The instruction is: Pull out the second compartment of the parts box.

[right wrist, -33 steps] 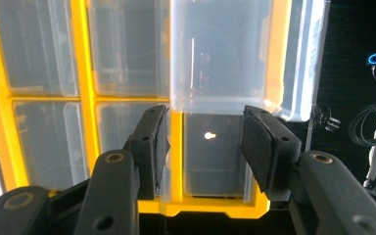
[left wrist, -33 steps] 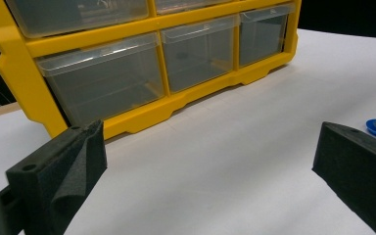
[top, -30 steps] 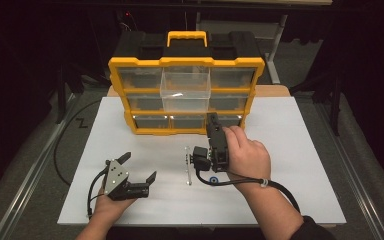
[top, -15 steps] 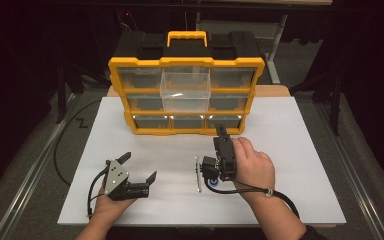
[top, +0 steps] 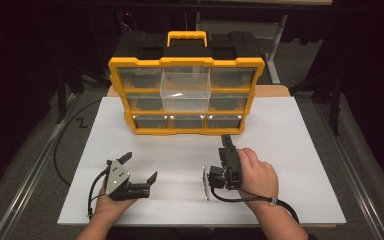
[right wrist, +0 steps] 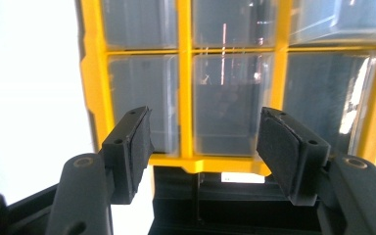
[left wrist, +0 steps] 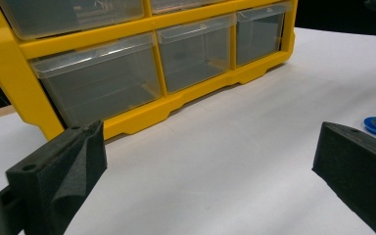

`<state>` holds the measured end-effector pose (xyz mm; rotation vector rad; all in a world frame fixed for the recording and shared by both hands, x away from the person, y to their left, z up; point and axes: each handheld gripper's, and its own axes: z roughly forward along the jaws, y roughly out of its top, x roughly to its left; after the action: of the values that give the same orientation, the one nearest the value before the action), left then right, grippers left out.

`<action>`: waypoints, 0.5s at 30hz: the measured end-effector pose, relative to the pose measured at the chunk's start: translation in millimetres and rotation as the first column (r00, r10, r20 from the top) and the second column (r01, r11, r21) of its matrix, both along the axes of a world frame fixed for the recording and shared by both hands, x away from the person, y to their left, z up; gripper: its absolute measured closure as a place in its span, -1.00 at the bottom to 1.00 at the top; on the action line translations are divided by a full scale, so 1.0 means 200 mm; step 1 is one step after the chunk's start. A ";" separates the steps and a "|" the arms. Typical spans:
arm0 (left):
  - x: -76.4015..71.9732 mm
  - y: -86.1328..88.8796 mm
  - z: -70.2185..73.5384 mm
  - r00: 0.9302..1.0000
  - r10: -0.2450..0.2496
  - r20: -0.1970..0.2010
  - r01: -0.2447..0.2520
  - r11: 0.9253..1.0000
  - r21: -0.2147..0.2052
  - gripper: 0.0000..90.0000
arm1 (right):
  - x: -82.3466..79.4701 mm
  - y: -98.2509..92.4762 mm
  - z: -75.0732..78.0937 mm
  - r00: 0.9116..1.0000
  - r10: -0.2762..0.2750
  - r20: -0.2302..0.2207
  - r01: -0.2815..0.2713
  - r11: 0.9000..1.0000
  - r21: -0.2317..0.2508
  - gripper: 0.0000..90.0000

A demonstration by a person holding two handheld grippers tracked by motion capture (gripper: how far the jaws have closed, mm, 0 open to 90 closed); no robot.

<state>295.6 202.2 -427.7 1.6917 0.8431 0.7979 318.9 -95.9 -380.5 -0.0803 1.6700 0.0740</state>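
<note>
Now right gripper (top: 223, 160) jaws have just been opening, nothing between them; left gripper (top: 139, 167) gapes wide, empty.

The organizer (top: 186, 95) has a glossy yellow plastic frame with clear, smooth plastic drawers (left wrist: 196, 51). It stands on a matt white table (top: 290, 150). The left gripper (left wrist: 210, 161) carries matt black, foam-like pads (left wrist: 85, 152).

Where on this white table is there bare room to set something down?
Bare stretches of the white table: right of the yellow drawer organizer, and between organizer and left hand-held gripper. Crowded: around the right hand-held gripper, beside a small metal part.
</note>
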 end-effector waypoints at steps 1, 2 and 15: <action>0.00 0.00 0.00 1.000 -0.001 0.002 0.001 1.000 -0.001 -1.00 | 0.00 -0.01 -0.02 1.000 -0.001 -0.004 0.001 1.000 0.003 -0.12; 0.00 0.00 0.00 1.000 -0.001 0.003 0.001 1.000 -0.001 -1.00 | 0.00 -0.02 -0.03 1.000 -0.006 -0.009 0.006 1.000 0.000 -0.12; 0.00 -0.01 0.00 1.000 0.000 0.005 0.000 1.000 0.008 -1.00 | -0.02 -0.11 -0.17 0.999 -0.030 -0.026 0.030 1.000 0.008 -0.12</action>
<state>295.2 200.6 -428.0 1.6957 0.8374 0.8059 314.1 -118.3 -413.7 -0.0482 1.6957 0.0599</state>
